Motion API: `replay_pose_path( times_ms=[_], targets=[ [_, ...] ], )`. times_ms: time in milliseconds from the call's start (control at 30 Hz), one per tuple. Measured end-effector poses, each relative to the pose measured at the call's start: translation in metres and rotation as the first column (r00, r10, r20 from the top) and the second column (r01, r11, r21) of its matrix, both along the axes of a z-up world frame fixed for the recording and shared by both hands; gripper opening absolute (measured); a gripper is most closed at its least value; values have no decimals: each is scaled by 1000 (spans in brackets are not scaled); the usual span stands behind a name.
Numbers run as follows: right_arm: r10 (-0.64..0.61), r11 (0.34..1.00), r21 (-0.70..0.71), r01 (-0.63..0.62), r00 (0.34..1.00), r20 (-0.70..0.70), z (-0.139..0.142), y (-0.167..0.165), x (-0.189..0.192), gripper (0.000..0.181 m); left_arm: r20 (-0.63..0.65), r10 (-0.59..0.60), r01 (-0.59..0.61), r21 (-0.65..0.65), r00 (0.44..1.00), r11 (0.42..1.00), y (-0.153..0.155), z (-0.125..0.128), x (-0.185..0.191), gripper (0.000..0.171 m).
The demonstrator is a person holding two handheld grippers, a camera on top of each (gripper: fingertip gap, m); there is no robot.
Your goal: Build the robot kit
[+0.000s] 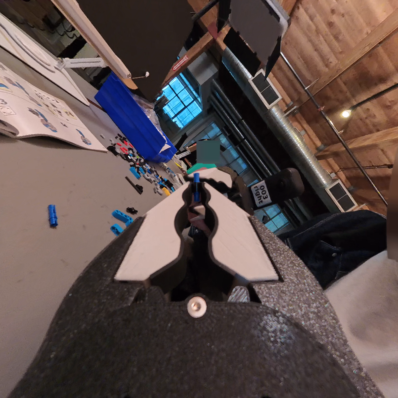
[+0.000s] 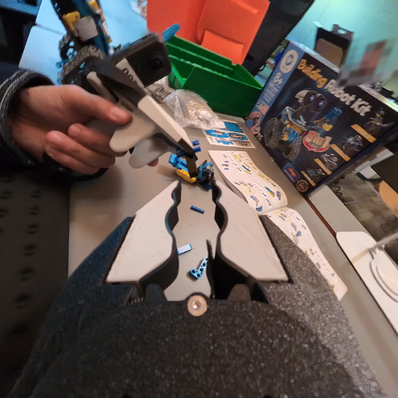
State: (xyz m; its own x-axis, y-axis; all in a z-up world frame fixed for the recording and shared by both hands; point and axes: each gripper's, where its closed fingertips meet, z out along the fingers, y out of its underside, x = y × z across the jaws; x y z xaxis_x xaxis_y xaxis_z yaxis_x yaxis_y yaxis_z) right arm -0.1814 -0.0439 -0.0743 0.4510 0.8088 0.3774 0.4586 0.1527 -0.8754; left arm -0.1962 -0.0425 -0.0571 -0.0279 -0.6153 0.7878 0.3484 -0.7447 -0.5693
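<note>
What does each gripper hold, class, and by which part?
The left gripper pinches a small blue pin around its middle, both ends sticking out. The right gripper is open and holds nothing.

The tongs have matt grey plastic fingers on rough, speckled black foam-like bodies. The table looks smooth and matt. The booklet is paper; the box is glossy card.

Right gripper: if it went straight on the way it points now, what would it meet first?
Probably the small blue pin lying on the grey table between the open right gripper fingers; beyond it sits the blue-and-yellow brick assembly. Depth is uncertain.
</note>
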Motion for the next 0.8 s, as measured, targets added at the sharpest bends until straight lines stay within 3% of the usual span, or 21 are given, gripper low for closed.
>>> replay_pose_path(
  times_ms=[67, 133, 233, 300, 367, 467, 800],
  targets=[
    [32, 999, 8, -33, 997, 71, -4, 6, -2, 32, 2, 52, -52, 18, 999, 998, 5, 3, -8, 6],
    [23, 1000, -11, -22, 996, 86, -11, 19, -1, 32, -48, 180, -179, 21, 982, 984, 23, -2, -28, 7],
    [-117, 975, -189, 113, 993, -12, -38, 47, 10, 29, -271, 418, -398, 128, 867, 908, 55, -23, -72, 7],
    [-168, 923, -356, 146, 985, -30, -59, 51, 18, 37, -357, 490, -432, 232, 796, 871, 63, -27, -92, 7],
    [-204, 917, -360, 170, 977, -60, -56, 60, 28, 33, -417, 515, -442, 266, 748, 857, 68, -35, -101, 7],
    [-214, 904, -393, 172, 975, -67, -59, 67, 35, 33, -379, 436, -390, 196, 816, 900, 64, -36, -88, 7],
    [-90, 836, -546, -64, 964, -252, -51, 44, 13, 32, -322, 318, -290, 133, 892, 948, 58, -33, -68, 7]
  ],
)
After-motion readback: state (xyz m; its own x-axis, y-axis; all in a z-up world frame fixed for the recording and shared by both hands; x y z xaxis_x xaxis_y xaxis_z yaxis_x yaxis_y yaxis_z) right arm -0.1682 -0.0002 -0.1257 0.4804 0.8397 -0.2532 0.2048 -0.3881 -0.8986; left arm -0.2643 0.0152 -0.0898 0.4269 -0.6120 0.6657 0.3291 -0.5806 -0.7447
